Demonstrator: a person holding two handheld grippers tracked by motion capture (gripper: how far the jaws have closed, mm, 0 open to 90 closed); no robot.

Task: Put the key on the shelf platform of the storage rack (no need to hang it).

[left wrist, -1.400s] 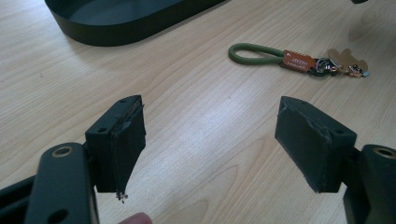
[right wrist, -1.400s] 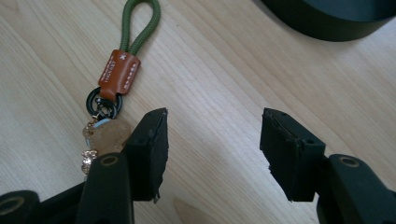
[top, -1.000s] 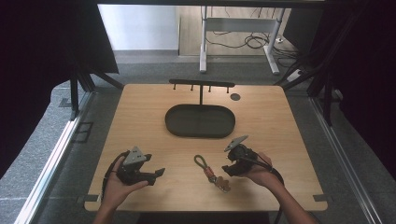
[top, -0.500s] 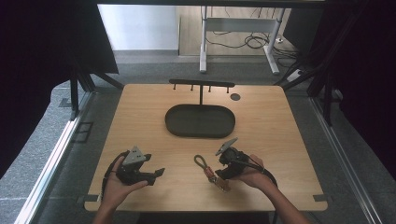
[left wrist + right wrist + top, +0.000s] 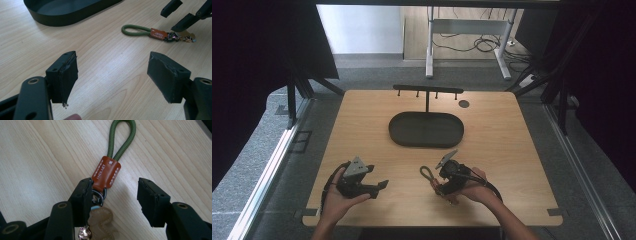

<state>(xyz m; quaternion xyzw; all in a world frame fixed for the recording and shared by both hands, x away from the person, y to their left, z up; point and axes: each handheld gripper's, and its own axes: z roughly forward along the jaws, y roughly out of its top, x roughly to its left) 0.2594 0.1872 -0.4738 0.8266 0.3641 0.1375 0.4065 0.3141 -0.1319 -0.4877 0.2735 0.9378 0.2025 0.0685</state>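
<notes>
A keychain [image 5: 428, 174] lies on the wooden table in front of the black tray: a green cord loop [image 5: 122, 137], a brown leather tab [image 5: 106, 173], metal rings and a tan charm [image 5: 101, 220]. My right gripper [image 5: 113, 195] is open and straddles the tab's lower end and the rings, its left jaw touching them. In the high view the right gripper [image 5: 443, 184] sits at the keychain's near end. My left gripper [image 5: 379, 186], also open [image 5: 112, 75], rests in a hand at the front left, facing the keychain [image 5: 150, 31] from a distance with bare wood between its jaws.
A black oval tray [image 5: 396, 131] sits mid-table, its wall also seen in the left gripper view [image 5: 62, 21]. Behind it stands a black peg rack [image 5: 428, 90], with a small dark disc [image 5: 464, 104] to its right. The table's front edge runs close under both hands.
My right gripper has moved left and down onto the keychain's ring end, still open. The left gripper has stayed in place.
</notes>
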